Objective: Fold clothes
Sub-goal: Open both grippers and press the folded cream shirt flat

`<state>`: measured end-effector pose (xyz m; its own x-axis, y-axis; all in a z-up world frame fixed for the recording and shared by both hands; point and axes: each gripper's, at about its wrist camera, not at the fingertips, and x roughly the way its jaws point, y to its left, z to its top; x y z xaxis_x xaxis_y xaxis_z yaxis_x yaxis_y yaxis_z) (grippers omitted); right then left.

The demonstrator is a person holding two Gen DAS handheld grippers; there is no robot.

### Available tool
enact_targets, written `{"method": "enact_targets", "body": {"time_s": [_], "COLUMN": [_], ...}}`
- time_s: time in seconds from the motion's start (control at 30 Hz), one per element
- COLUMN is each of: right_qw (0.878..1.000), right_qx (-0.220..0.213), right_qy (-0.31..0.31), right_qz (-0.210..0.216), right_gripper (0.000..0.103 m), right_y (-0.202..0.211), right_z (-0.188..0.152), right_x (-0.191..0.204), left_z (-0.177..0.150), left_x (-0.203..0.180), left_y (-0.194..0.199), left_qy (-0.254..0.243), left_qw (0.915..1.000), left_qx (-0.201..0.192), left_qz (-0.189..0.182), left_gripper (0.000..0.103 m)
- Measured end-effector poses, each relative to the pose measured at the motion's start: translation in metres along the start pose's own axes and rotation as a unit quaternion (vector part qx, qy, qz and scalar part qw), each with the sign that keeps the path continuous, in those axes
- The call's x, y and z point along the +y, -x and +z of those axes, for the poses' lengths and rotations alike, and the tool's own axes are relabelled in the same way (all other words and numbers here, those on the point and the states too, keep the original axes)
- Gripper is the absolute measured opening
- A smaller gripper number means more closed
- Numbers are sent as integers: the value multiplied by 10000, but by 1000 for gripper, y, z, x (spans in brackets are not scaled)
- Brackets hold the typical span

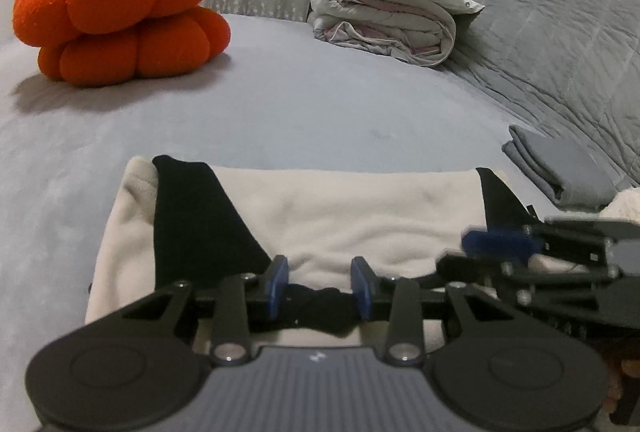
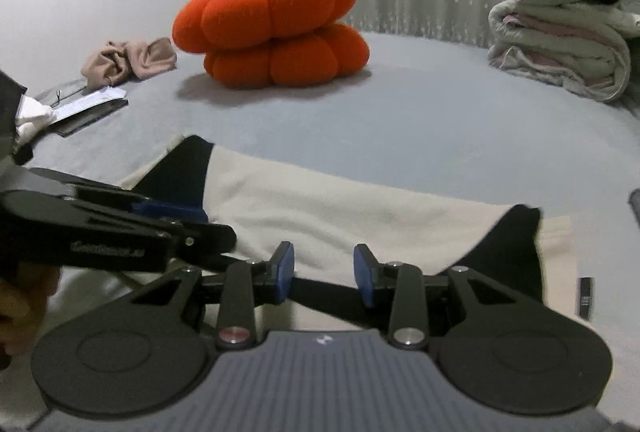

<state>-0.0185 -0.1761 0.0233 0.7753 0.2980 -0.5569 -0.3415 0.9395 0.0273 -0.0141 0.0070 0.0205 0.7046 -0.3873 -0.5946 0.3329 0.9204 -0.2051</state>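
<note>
On soft grey bedding [image 1: 320,104], fleecy cream garment [image 1: 340,208] (black triangular panels)

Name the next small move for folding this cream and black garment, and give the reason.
Probably close both grippers on the near black hem. The left gripper and right gripper each straddle that bunched edge of the cream and black garment, pads apparently not pressing. The garment lies flat on the bed, so gripping comes before lifting the edge forward.
</note>
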Motion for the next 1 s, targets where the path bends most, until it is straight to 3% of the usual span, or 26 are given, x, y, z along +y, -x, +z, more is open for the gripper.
{"method": "enact_targets", "body": {"time_s": [0.27, 0.47, 0.8, 0.9, 1.0], "right_qw": [9998, 9999, 9996, 9996, 9993], "right_qx": [-1, -20, -134, -161, -146], "right_qy": [140, 70, 189, 79, -32], "right_qz": [-109, -116, -178, -237, -340], "right_gripper": [38, 38, 39, 49, 52], "right_y": [-7, -6, -2, 7, 13], "right_z": [-17, -18, -18, -13, -14], "right_x": [7, 5, 6, 2, -4], "left_z": [1, -7, -12, -9, -10], "left_x": [5, 5, 4, 2, 2], "left_y": [8, 26, 20, 23, 26], "left_qy": [225, 282, 241, 282, 306], "left_qw": [9997, 9987, 9979, 9976, 9973], "left_qx": [-93, -288, -262, -203, -188], "left_qz": [-31, 319, 533, 595, 642], "left_gripper": [36, 36, 36, 36, 36]}}
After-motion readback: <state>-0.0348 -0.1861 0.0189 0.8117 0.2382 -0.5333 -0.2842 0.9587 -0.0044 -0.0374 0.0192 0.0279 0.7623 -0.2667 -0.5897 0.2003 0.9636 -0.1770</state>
